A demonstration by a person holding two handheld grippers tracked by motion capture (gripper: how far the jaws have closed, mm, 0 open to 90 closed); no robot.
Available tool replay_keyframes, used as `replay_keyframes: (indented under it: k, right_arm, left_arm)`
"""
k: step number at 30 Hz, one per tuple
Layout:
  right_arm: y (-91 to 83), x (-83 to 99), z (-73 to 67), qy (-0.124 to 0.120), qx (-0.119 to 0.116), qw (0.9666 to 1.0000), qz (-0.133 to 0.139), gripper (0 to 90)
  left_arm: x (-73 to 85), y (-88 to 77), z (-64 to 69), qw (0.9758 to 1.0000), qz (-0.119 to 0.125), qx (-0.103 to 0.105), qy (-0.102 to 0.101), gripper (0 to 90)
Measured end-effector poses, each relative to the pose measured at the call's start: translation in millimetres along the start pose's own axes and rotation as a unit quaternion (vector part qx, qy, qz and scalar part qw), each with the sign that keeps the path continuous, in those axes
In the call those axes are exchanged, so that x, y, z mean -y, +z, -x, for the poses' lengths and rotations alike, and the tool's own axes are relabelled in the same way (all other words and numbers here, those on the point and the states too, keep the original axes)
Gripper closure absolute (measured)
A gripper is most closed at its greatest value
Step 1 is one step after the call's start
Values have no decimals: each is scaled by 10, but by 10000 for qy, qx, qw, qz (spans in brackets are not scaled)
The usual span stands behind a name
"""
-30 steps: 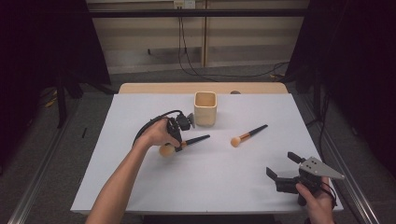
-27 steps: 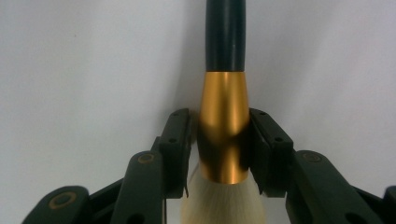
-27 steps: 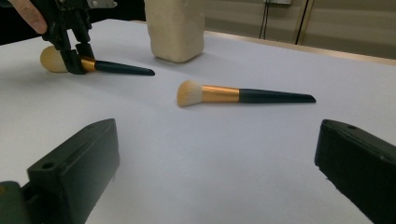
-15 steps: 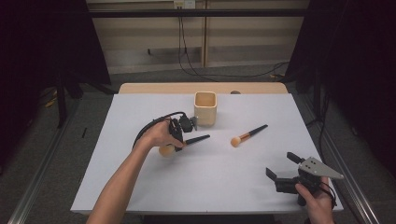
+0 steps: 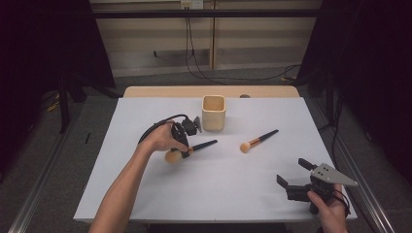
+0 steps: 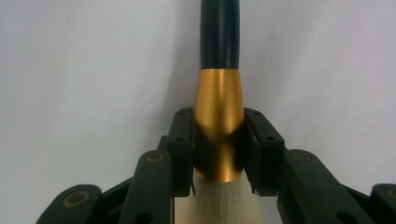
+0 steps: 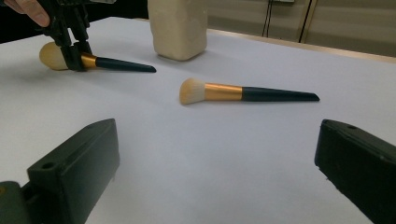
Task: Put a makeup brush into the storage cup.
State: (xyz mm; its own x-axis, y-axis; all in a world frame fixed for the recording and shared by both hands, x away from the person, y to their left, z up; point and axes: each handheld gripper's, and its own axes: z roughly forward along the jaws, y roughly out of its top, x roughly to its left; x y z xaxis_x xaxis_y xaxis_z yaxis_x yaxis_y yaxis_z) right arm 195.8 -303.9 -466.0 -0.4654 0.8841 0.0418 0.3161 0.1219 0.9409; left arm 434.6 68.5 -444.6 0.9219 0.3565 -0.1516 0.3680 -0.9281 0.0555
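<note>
Between left tool [image 6: 218, 154] pads: brush [image 6: 218, 121], clamped.

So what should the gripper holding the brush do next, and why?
Probably lift it a little, straight up. The left gripper is shut on the gold collar of the brush, which looks to be lying on the table. The cup stands close behind with its mouth open upward, so the brush likely needs to rise before it could go in.

two makeup brushes [image 5: 190, 150] [image 5: 259, 140], one beige cup [image 5: 214, 112], one white table [image 5: 233, 189], two hand-held grippers [image 5: 184, 145] [image 5: 294, 174].
</note>
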Motion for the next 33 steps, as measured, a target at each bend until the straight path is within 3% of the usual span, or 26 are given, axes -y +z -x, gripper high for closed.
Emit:
replay_keyframes:
  k: [3,7,14,19,20,25,26,27,28,29,30,32,33]
  right_arm:
    - [-3,0,3,-8,-2,10000,-1,0]
    - [-1,0,4,-3,-19,10000,3,0]
    - [1,-2,-3,-16,-60,10000,13,0]
    - [4,-1,-3,-11,-59,10000,-2,0]
    - [6,-1,-3,-13,-59,10000,-4,0]
    - [7,0,-3,-8,-43,10000,-20,0]
    - [4,0,-2,-11,-42,10000,-9,0]
    - [4,0,-2,-11,-42,10000,-9,0]
    - [3,0,-2,0,-35,10000,-7,0]
    - [3,0,-2,5,-38,10000,-8,0]
    - [3,0,-3,18,-46,10000,1,0]
    - [0,-2,-8,10,-68,10000,9,0]
    - [-1,-2,-11,1,-65,10000,17,0]
  left_arm:
    - [18,-14,-8,9998,156,45,-138,668]
    - [50,-75,-26,9992,327,208,-140,668]
    - [150,-180,-25,9947,839,522,-282,668]
    - [255,-222,-40,9877,1327,719,-401,668]
    - [272,-231,-45,9872,1363,757,-348,668]
    - [336,-259,3,9809,1759,751,-369,668]
    - [347,-266,16,9790,1857,760,-353,668]
    - [360,-275,41,9756,2011,740,-472,668]
    - [371,-285,42,9752,2047,729,-421,668]
    - [377,-286,58,9727,2149,717,-509,668]
    - [395,-293,48,9718,2199,730,-440,668]
    - [419,-295,51,9670,2378,713,-577,668]
    - [424,-288,81,9625,2513,702,-739,668]
